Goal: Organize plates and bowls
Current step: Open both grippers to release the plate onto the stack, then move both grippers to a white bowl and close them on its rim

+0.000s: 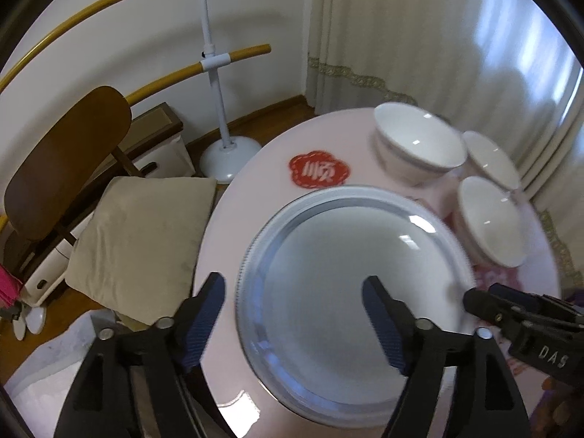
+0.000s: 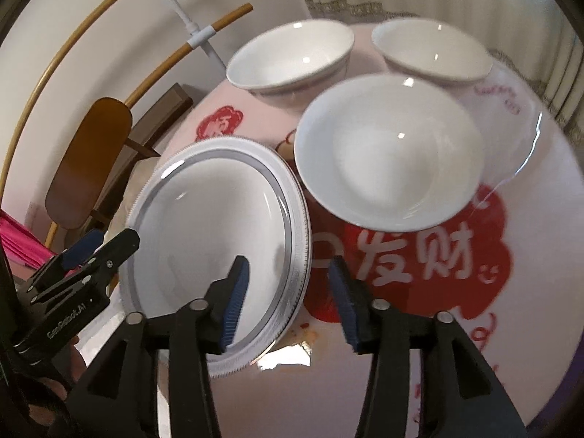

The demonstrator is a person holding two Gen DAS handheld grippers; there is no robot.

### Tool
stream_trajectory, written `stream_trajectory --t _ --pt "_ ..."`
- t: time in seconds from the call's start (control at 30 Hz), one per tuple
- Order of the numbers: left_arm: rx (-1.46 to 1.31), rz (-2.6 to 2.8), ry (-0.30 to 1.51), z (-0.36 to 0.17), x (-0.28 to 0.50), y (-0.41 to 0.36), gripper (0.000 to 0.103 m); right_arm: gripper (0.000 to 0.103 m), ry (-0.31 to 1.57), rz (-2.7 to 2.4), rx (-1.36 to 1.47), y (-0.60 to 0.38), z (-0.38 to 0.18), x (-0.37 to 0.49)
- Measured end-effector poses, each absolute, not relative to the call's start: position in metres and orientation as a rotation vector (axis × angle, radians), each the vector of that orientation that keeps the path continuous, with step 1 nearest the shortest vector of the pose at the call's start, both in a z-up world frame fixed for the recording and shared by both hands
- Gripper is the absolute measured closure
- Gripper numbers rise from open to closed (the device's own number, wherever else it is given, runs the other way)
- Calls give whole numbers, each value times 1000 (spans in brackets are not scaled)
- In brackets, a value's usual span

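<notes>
- "DAS" is read in white letters on the body of the right claw (image 1: 485,301) where it enters the left wrist view; "GenRobot.AI" is read, a little blurred, on the left claw (image 2: 109,242) in the right wrist view.
- White Chinese characters, apparently "发财", are seen on a large red patch (image 2: 419,255) of the desk cover; a smaller red scalloped patch (image 1: 318,172) near the far edge carries a white character that is seen reversed.
- A wide plate (image 1: 350,255) with a grey ring and a ribbed rim is seen at the left side of the round pink desk (image 1: 255,168), reaching close to its left edge.
- The left claw (image 1: 294,319) is spread wide, one finger off the plate's left rim and the other over its middle; nothing is held.
- The right claw (image 2: 288,299) is also spread wide and empty, straddling the plate's right rim.
- Three white bowls stand upright toward the far right: a near bowl (image 2: 388,153) just beside the plate, a far left bowl (image 2: 290,58) and a far right bowl (image 2: 432,49).
- Past the left edge a wooden chair (image 1: 69,160) with a beige cushion (image 1: 142,241) is seen, and a white stand (image 1: 228,146) on the floor; a curtain (image 1: 419,36) hangs behind the desk.
- Bare desk is left in front of the right claw, near the front edge.
</notes>
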State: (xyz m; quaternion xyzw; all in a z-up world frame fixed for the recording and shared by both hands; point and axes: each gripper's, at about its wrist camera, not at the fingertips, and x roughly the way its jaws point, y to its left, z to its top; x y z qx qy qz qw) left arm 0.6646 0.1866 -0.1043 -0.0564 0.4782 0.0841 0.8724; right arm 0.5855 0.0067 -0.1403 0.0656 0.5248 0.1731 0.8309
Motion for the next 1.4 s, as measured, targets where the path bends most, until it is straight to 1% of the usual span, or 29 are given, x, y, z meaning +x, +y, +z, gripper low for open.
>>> stream_trajectory --t 0.03,0.07,0.1,0.13,0.17,0.43,0.63,0.9,1.03,1.23,1.33,1.4 --pt "-123 160 995 -98 662 183 25 44 1112 375 131 5 -136 583" --pt "-122 154 990 -93 659 181 24 39 1112 385 130 3 -131 581" --pt "-125 145 982 -86 656 177 21 35 1113 396 131 0 -127 578" --pt "-129 139 978 -82 652 176 19 33 1114 401 130 -3 -122 576" --pt "-133 136 974 -77 650 175 17 33 1111 398 124 -7 -117 573" --pt "-185 111 977 -53 633 146 14 29 1058 409 82 -47 -82 558" --pt "-200 145 993 -53 649 111 13 29 1059 441 92 -89 -82 581" --pt "-305 299 1030 -63 684 73 13 29 1124 564 41 -128 -93 649" --pt "-340 376 1051 -71 697 56 13 29 1170 613 39 -133 -109 676" --pt "-317 458 1060 -73 710 43 13 30 1266 687 97 -116 -141 699" --pt "-314 485 1069 -76 717 38 13 36 1306 696 116 -110 -156 708" --pt "-318 495 1075 -81 722 36 13 43 1325 699 114 -107 -165 713"
